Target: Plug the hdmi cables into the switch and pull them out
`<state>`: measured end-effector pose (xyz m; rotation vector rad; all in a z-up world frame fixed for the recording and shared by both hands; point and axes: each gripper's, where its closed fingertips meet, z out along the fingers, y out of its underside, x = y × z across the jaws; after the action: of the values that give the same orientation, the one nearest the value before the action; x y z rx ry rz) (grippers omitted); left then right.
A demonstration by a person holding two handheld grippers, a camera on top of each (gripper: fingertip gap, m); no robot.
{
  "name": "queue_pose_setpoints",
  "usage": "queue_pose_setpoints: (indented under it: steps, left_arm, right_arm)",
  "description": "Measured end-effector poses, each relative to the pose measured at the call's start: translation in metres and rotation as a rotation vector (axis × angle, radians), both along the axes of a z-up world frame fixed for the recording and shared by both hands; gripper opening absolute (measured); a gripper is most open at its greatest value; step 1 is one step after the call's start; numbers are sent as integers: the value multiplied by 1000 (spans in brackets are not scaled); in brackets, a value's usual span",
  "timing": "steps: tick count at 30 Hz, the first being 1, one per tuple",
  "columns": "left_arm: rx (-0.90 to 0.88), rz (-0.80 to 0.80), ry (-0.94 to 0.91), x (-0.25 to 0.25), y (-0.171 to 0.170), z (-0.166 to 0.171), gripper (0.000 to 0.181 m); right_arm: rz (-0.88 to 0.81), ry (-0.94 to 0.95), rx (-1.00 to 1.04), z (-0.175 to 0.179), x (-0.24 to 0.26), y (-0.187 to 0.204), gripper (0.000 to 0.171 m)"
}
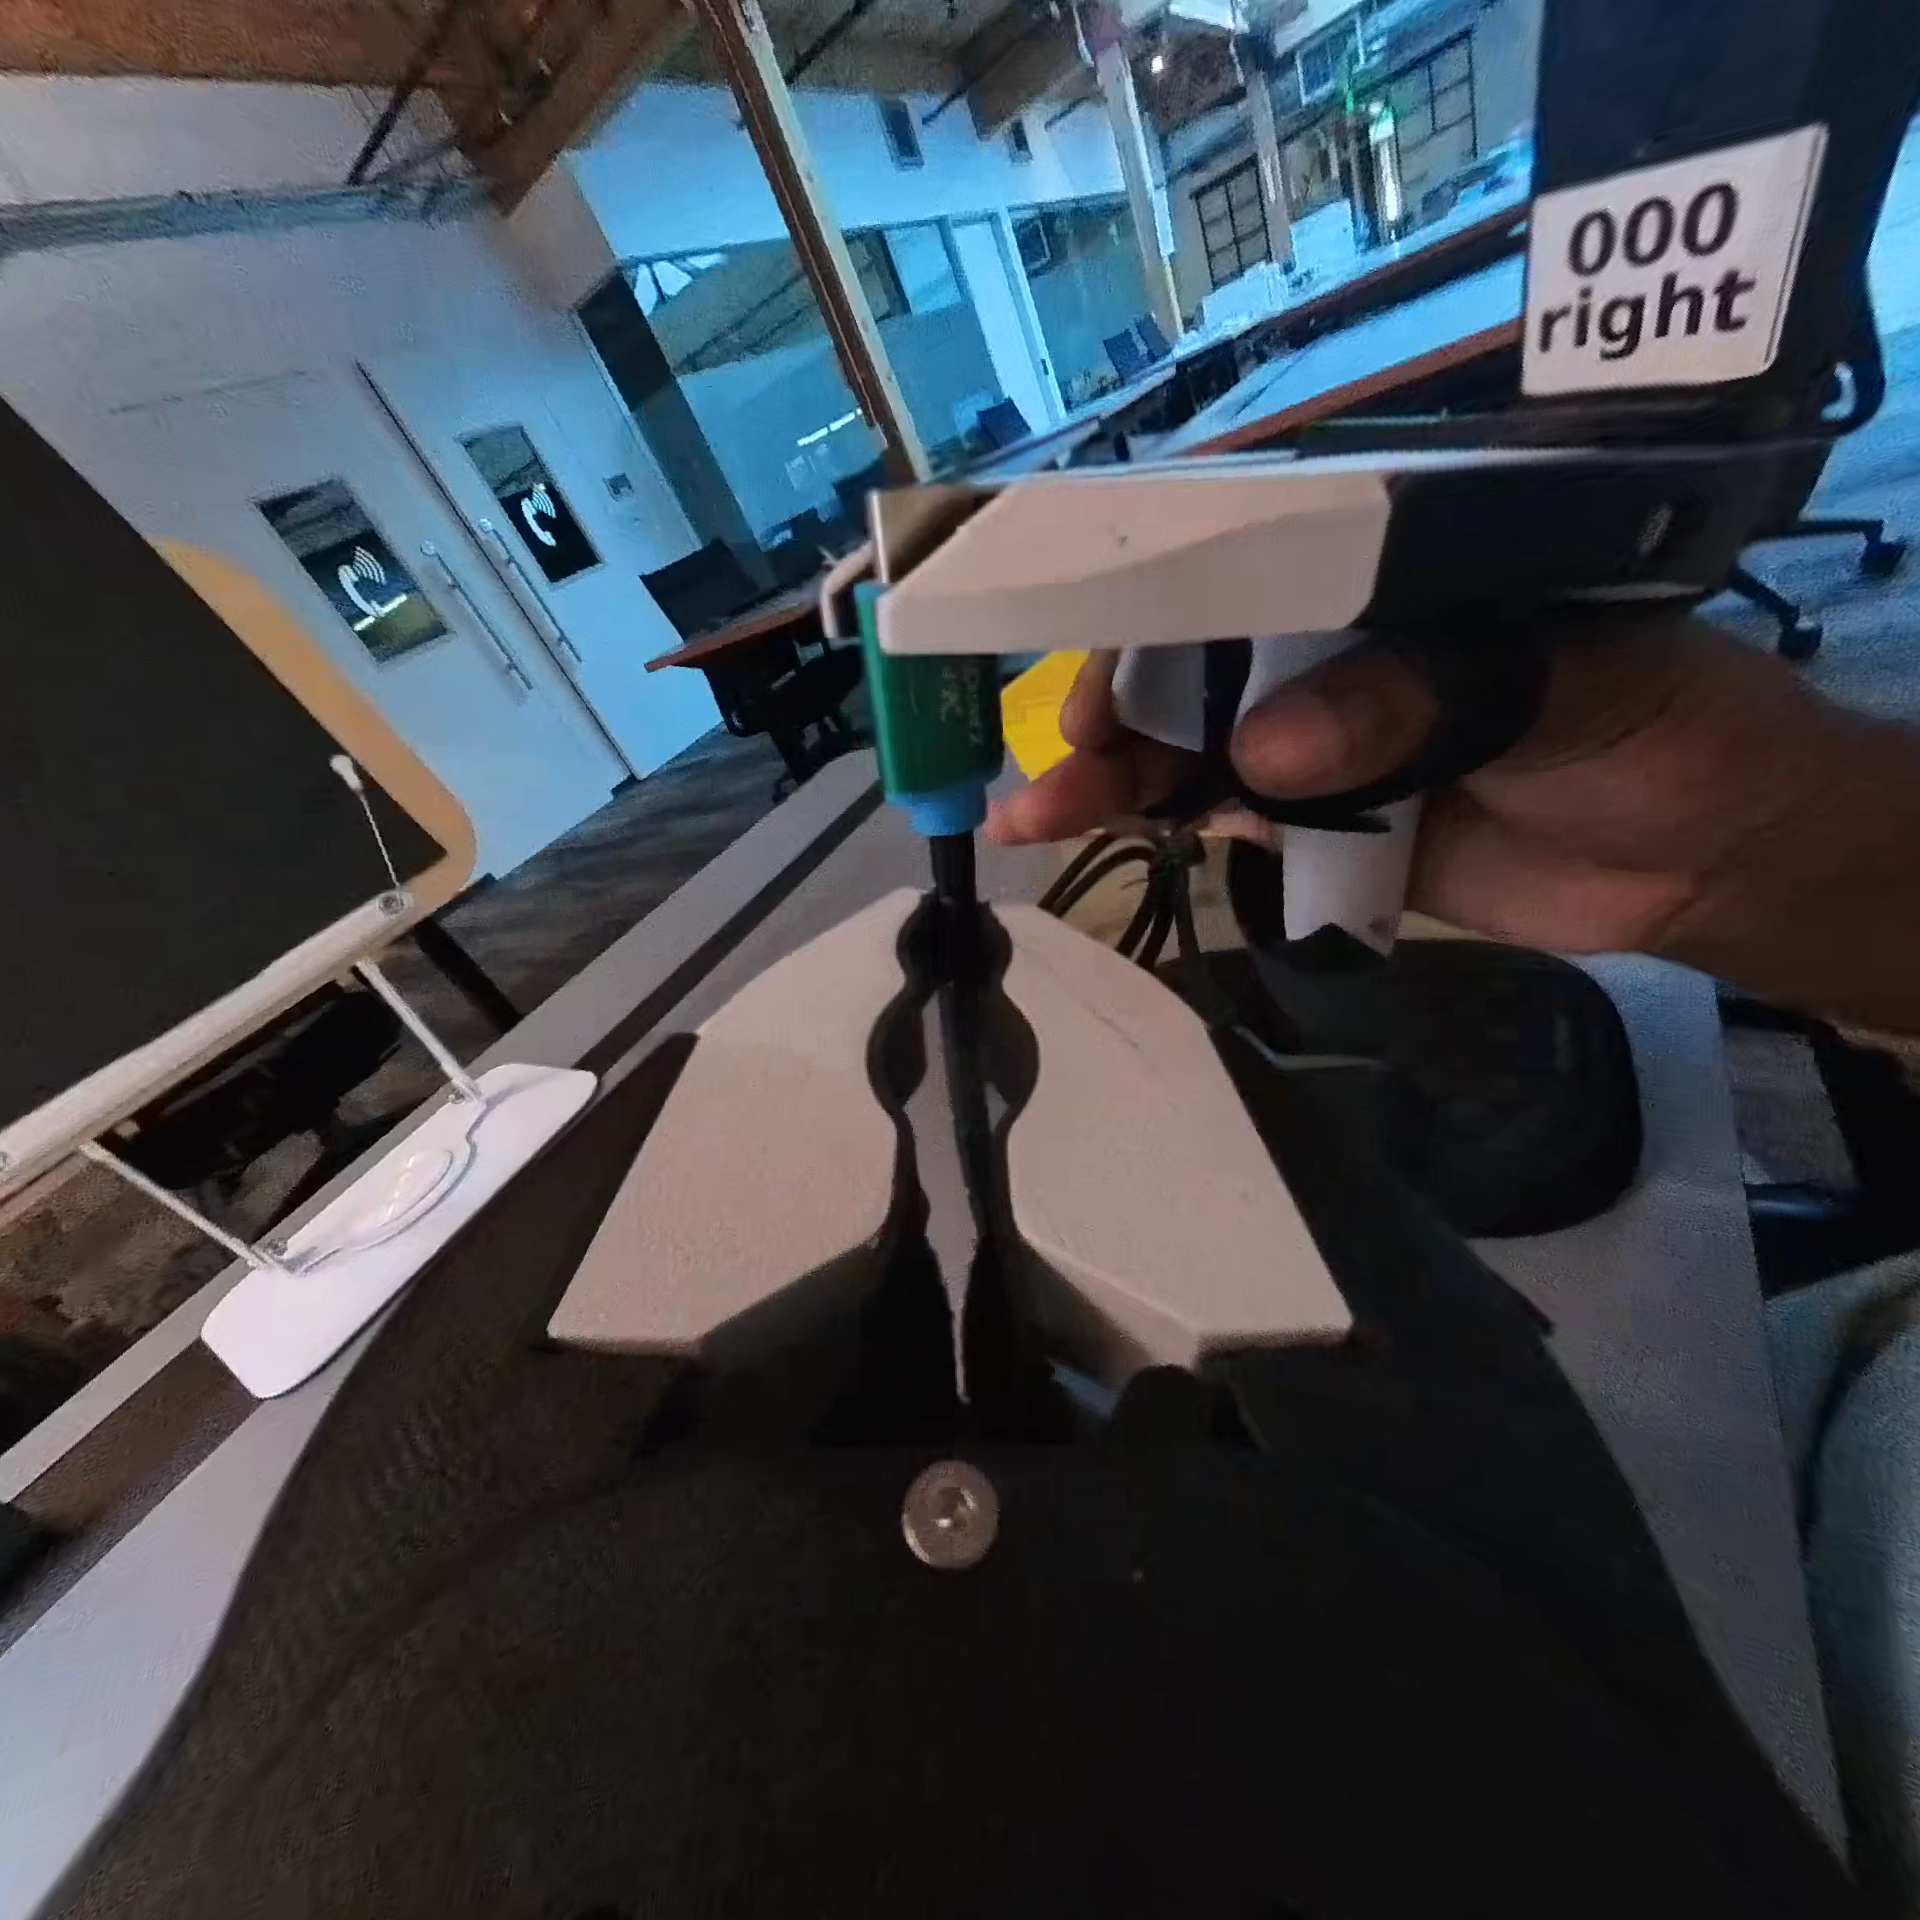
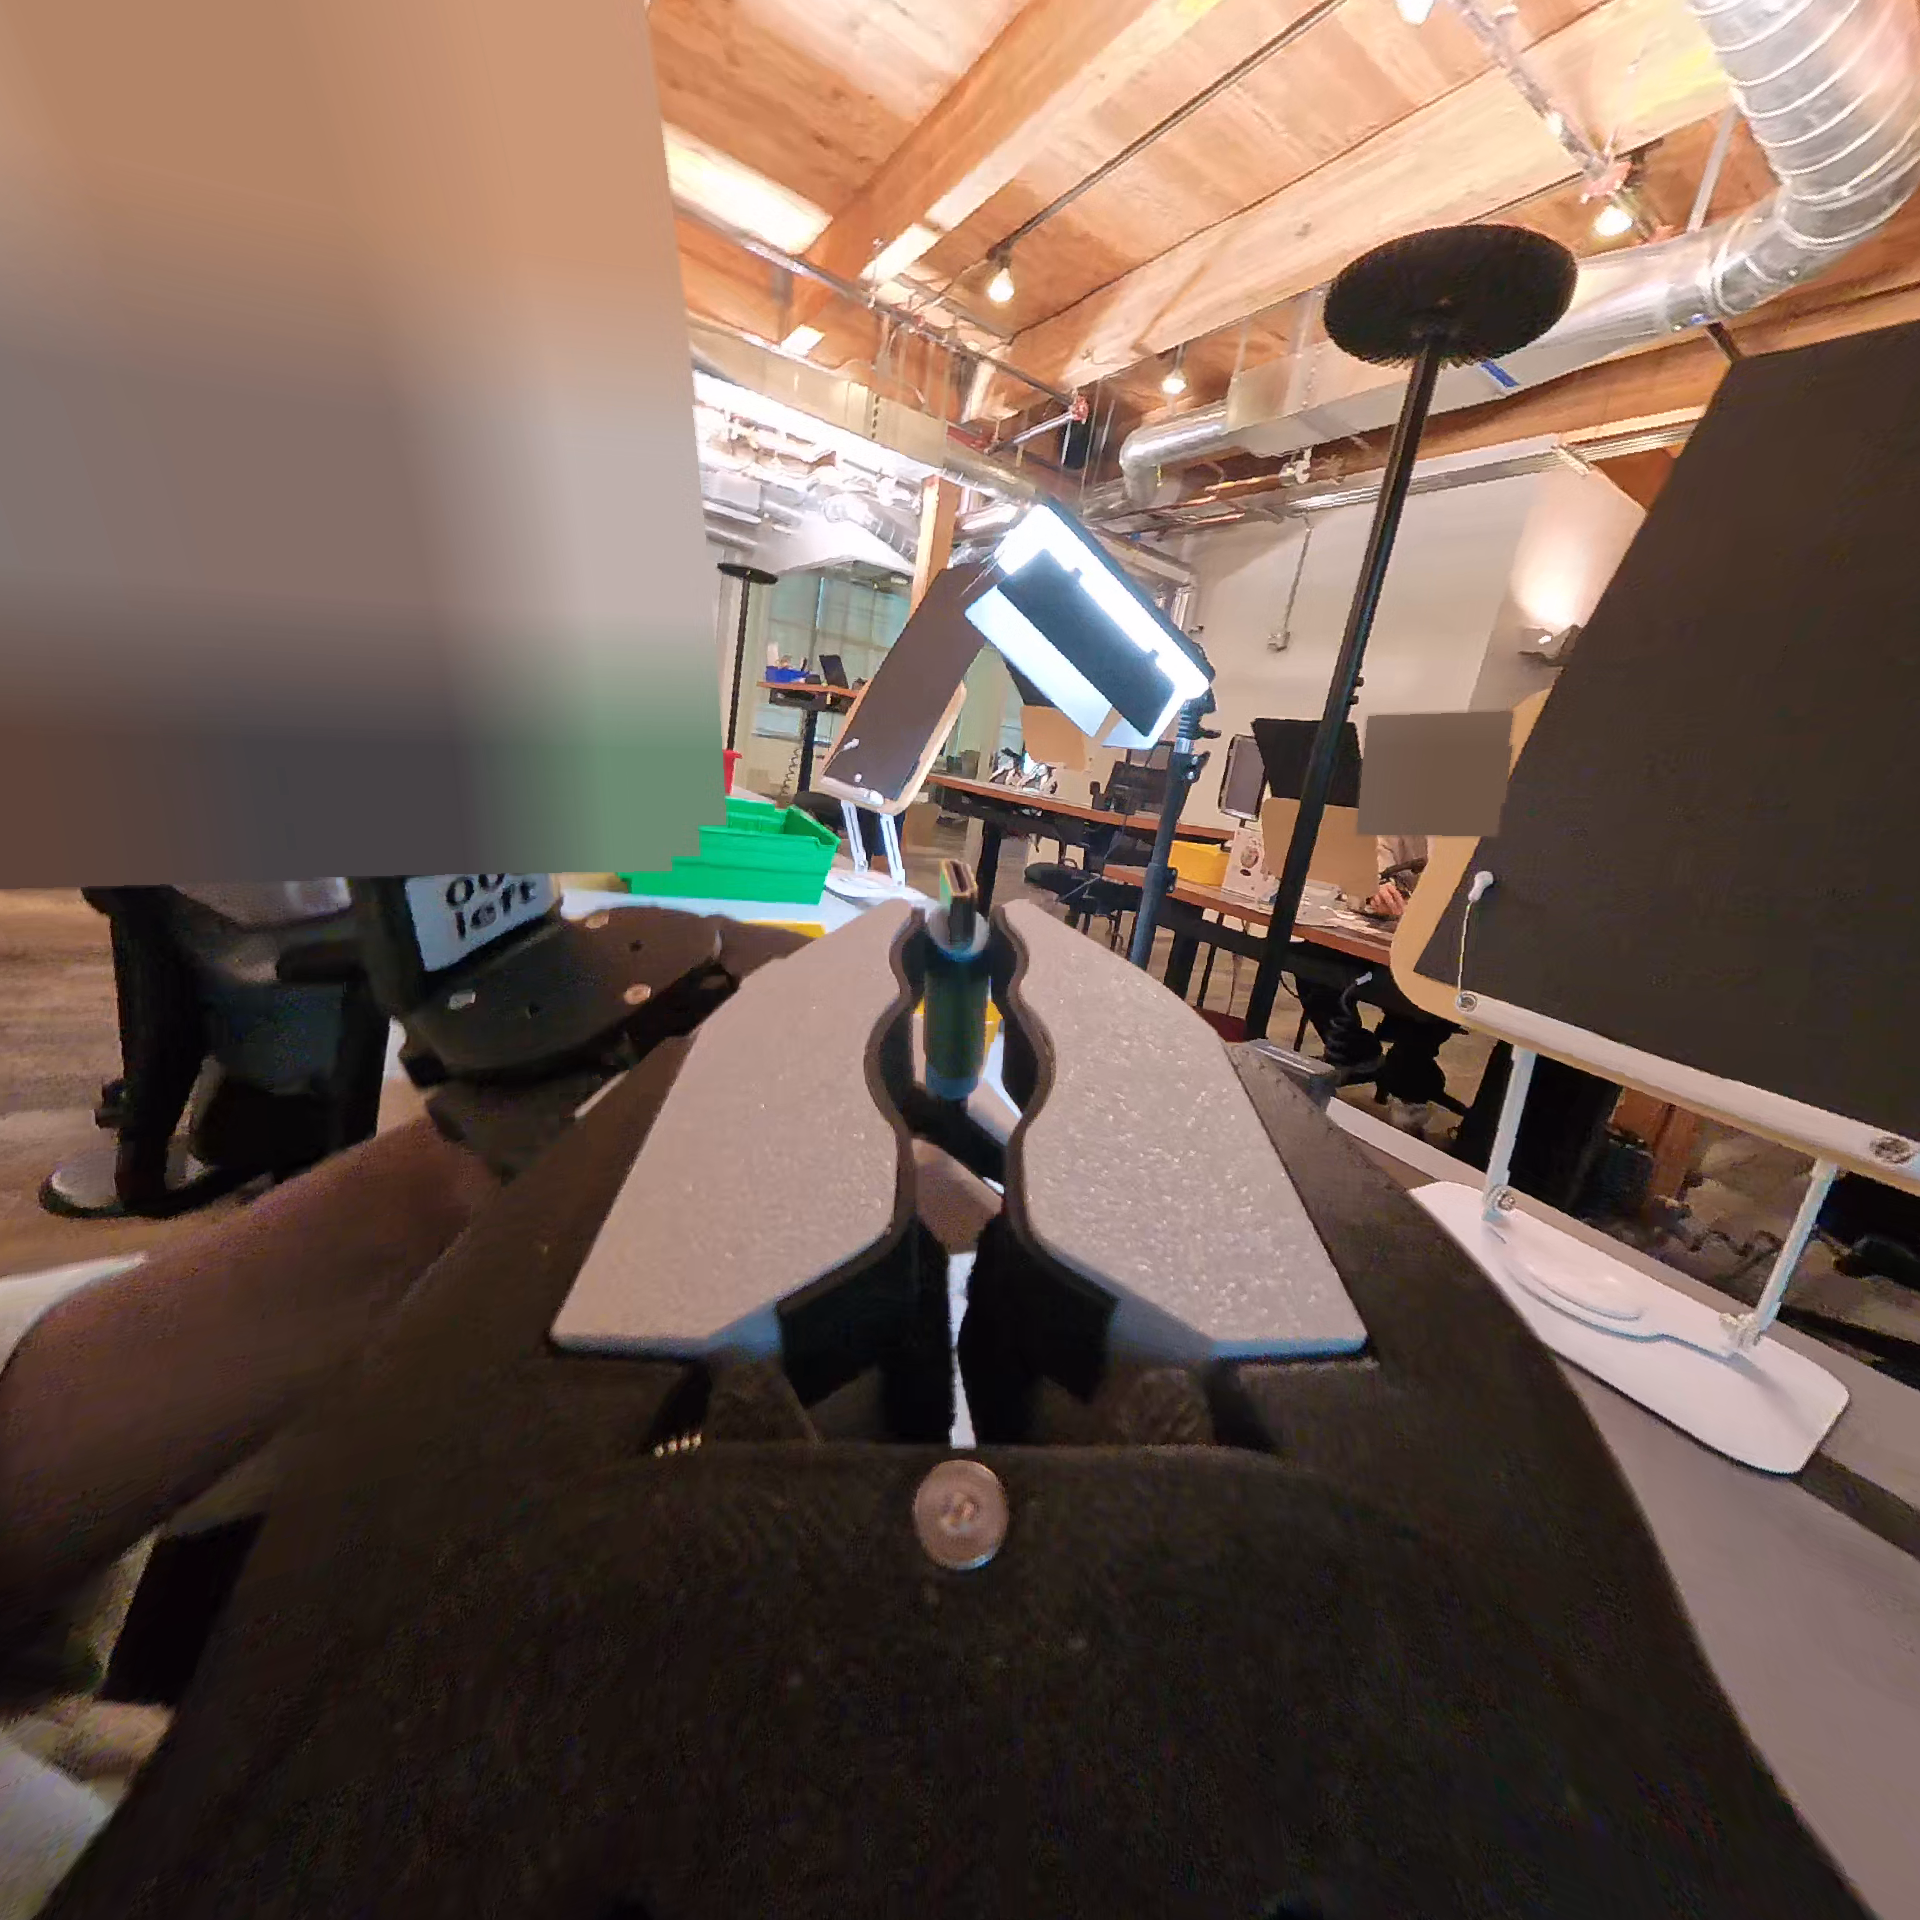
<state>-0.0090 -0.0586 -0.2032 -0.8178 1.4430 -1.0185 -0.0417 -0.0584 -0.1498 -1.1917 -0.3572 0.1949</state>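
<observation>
A green HDMI plug (image 1: 933, 717) with a blue collar and a black cable (image 1: 966, 1081) is held up in the air between both grippers. My left gripper (image 1: 954, 920) is shut on the cable just below the plug. My right gripper (image 2: 956, 920) is shut on the plug's green body (image 2: 951, 1013), and the plug's metal tip (image 2: 956, 885) sticks out past the fingertips. In the left wrist view the right gripper (image 1: 888, 587) comes in from the right and clamps the plug's upper end. The left gripper (image 2: 540, 977) shows at the left of the right wrist view. No switch is in view.
A grey table (image 1: 94, 1683) lies below. White stands with black panels stand at its edges (image 1: 395, 1236) (image 2: 1631, 1309). A black round base (image 1: 1496, 1101) and a bundle of black cables (image 1: 1132, 894) lie under the right hand. Green bins (image 2: 758, 852) and a lamp pole (image 2: 1340, 665) stand farther off. Across from one pair of fingers to the other is roughly 6 cm. My left gripper's tips are some 20 cm from the black round base (image 1: 1496, 1101).
</observation>
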Motion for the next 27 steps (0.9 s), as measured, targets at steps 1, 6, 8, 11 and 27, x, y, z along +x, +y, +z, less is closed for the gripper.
queue_pose_setpoints:
  steps: [1,6,8,11,27]
  left_arm:
    - [24,-4,41,-2,0,-3,6]
    - [159,-38,273,-18,-3,-16,6]
    - [197,-68,351,-20,-9,-20,6]
    - [278,-116,438,-15,-20,-29,6]
    - [391,-267,551,-1,-53,-59,6]
  right_arm:
    - [12,-27,-13,-2,0,-2,12]
    - [32,-541,65,-21,1,-27,47]
    - [-25,-863,46,-35,5,-35,64]
    - [-79,-1241,8,-45,6,-44,74]
    - [124,-1589,-341,-68,7,-66,26]
